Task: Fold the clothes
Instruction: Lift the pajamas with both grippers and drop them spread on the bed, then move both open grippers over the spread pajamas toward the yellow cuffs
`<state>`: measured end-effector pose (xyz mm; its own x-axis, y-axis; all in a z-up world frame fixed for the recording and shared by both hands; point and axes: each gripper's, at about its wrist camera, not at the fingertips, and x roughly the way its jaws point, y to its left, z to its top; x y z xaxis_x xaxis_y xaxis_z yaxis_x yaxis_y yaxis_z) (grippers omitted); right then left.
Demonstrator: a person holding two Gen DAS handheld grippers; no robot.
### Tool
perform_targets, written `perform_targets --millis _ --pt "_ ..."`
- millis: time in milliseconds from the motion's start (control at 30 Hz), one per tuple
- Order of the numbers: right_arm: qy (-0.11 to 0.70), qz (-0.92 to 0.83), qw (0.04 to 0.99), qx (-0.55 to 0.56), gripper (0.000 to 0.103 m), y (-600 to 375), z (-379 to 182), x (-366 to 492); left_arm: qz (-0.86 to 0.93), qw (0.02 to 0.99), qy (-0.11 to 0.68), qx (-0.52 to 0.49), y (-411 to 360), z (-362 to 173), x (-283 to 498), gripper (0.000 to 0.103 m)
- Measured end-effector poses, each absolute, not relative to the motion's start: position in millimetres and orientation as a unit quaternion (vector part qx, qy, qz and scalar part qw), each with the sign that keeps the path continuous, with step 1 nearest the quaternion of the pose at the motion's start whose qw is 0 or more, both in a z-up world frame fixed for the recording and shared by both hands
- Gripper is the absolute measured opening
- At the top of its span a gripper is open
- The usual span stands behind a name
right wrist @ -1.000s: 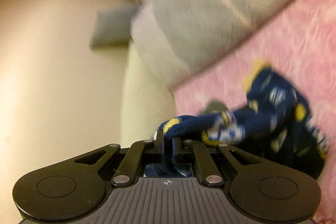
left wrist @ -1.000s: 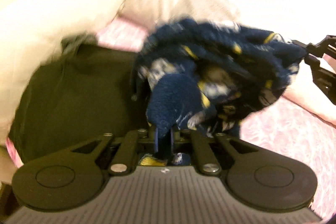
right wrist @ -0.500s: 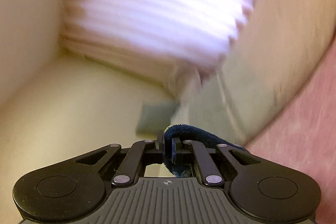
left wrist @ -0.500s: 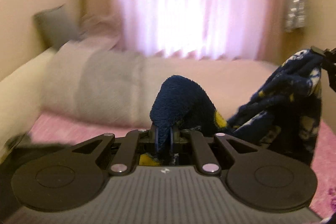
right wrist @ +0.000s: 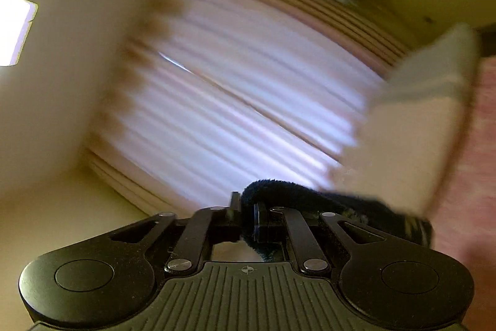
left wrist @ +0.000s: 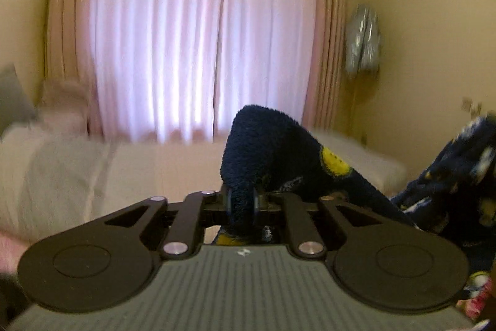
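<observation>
**Fleece lifted off the bed, both grippers clamped on it**

The left gripper [left wrist: 241,202] is closed tight on a bunched edge of the navy fleece [left wrist: 272,151], a dark, fluffy garment with yellow and white print. The right gripper [right wrist: 247,217] is pinched on another edge of the same fleece [right wrist: 310,197]. In the left wrist view the cloth runs from the jaws off to the right and rises again at the frame edge, so it hangs slack between the two grips.

What changed: a second ago the fleece sat crumpled on the pink bed next to a black garment, with both grippers already on it. Half a second ago both cameras tipped up toward the window. Now the left view looks level at the curtain [left wrist: 201,36] and the pale bedding [left wrist: 77,176] below it, and the black garment is out of frame. The right view is motion-blurred and rolled, showing curtain [right wrist: 248,101] and a grey-white pillow [right wrist: 418,129]. So both grippers have risen and the fleece is off the bed, held in the air.

Judgement for the task: this looks like lifting and spreading the fleece to open it out before laying it flat for a fold. No fold is visible. How far apart the grips are cannot be told.

Containers: none in view, no basket, bin or drawer. Nothing is held in anything.
</observation>
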<state>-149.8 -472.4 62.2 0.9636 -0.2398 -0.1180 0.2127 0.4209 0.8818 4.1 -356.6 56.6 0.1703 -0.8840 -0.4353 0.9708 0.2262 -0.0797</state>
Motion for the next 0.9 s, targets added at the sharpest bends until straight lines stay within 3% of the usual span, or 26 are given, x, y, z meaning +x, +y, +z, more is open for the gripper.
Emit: perform_targets --millis 100,233,400,633,767,900 --pt "0.109 -0.200 0.812 0.538 0.102 -476 17 -148 -0.584 0.743 0.262 0.195 -384 9 -21 0.030" --pt "0.228 -0.256 0.763 0.548 0.102 -445 -66 -164 -0.533 0.732 0.309 0.290 -374 -67 -42 0.031" --pt "0.331 -0.302 0.709 0.544 0.102 -401 -134 -221 -0.503 0.702 0.394 0.316 -318 -130 -33 0.031" --pt "0.386 -0.345 0.748 0.416 0.102 -343 -141 -217 -0.490 0.698 0.395 0.342 -264 -129 -35 0.032" --pt "0.387 -0.336 0.791 0.335 0.102 -306 -116 -184 -0.510 0.703 0.363 0.336 -255 -100 -39 0.046" --pt "0.397 -0.333 0.809 0.277 0.102 -274 -113 -159 -0.520 0.705 0.340 0.343 -241 -88 -41 0.048"
